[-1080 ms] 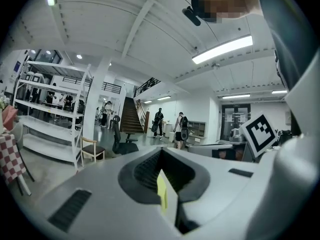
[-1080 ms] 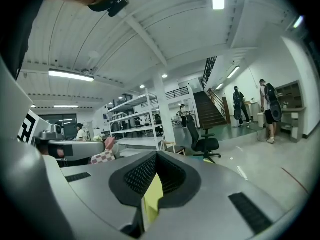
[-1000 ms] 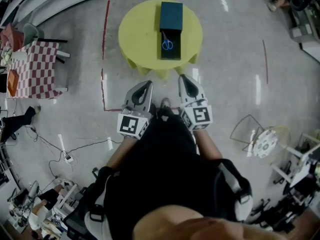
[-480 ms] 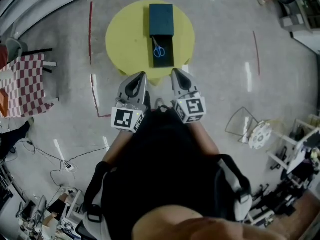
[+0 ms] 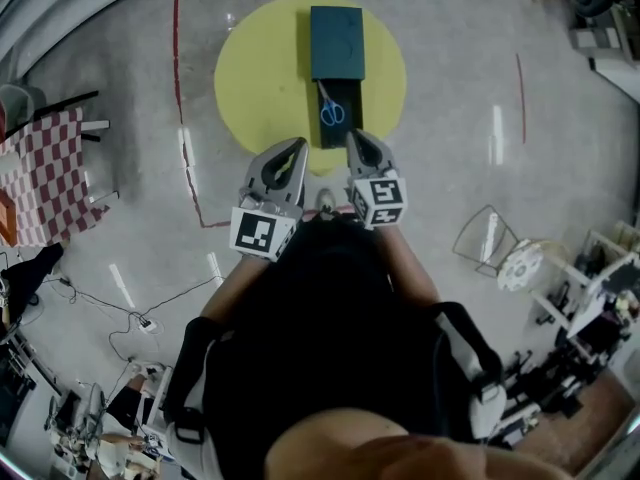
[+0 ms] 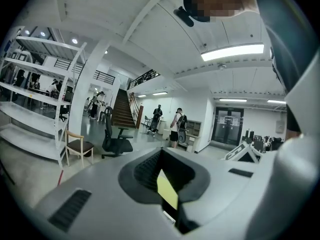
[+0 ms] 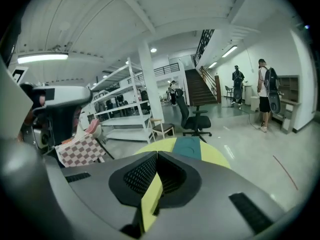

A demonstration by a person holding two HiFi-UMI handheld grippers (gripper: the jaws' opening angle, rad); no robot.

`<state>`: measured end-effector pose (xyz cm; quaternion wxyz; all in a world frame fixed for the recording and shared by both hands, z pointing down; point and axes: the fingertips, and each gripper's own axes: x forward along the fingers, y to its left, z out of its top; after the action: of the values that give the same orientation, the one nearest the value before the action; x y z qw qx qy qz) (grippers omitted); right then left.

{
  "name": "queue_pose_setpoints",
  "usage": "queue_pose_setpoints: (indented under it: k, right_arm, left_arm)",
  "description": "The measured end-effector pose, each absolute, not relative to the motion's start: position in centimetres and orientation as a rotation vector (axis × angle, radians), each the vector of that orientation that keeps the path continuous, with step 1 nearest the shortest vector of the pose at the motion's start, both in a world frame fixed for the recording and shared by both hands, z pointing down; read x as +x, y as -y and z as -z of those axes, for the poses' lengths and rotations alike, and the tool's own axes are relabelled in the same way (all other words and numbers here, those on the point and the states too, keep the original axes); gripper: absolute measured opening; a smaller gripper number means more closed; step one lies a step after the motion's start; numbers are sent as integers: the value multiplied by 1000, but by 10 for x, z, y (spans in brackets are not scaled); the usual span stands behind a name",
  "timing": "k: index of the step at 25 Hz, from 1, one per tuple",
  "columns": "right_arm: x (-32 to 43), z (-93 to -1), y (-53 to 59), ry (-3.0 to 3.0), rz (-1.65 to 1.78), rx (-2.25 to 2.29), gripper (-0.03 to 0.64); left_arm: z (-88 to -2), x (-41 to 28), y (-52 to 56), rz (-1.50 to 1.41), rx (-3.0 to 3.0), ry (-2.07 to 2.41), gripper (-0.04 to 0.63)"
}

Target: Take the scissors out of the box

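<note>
A round yellow table [image 5: 255,78] bears a long dark teal box [image 5: 335,38]. Its open near end holds blue-handled scissors [image 5: 331,113]. In the head view my left gripper [image 5: 296,148] hangs over the table's near edge, left of the box, with its jaws together and empty. Just short of the box's near end, my right gripper [image 5: 358,139] is shut on nothing. The right gripper view looks past the right gripper [image 7: 156,157] to the teal box [image 7: 189,146] on the yellow table [image 7: 222,158]. In the left gripper view the left gripper [image 6: 161,151] shows only a sliver of yellow through its closed jaws.
A checkered table [image 5: 50,173] stands at the left, and a red tape line [image 5: 180,88] runs along the floor beside the yellow table. Cables [image 5: 150,313] lie on the floor behind me. A wire frame and a round fan [image 5: 520,263] sit at the right. An office chair [image 7: 194,119] and shelves [image 7: 120,111] stand beyond the table.
The person has walked up to the yellow table. Both grippers moved forward to its near edge, and the right one dipped toward the box.
</note>
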<state>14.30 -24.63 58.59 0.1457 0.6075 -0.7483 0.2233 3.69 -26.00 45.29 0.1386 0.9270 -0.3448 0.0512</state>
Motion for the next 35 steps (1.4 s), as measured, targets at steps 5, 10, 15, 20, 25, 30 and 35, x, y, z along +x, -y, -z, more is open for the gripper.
queue_pose_setpoints:
  k: [5, 10, 15, 20, 25, 30, 35]
  right_arm:
    - [138, -645, 270, 2031, -775, 1662, 0]
    - [139, -710, 277, 1883, -893, 1543, 26]
    - [142, -758, 286, 1773, -939, 1430, 64]
    - [148, -797, 297, 1659, -943, 1341, 75]
    - [148, -826, 301, 1593, -969, 1267, 92]
    - [154, -844, 297, 1545, -1031, 1227, 100]
    - [155, -856, 291, 1500, -1047, 1203, 100]
  left_arm:
    - [-466, 39, 288, -170, 2662, 963, -3]
    - [-477, 39, 307, -179, 2638, 945, -3]
    - [-485, 38, 319, -181, 2616, 939, -3]
    - [-494, 35, 325, -196, 2592, 942, -3]
    - [-498, 27, 330, -197, 2559, 960, -3]
    - [-504, 26, 333, -210, 2538, 984, -3]
    - [-507, 22, 334, -214, 2526, 991, -3]
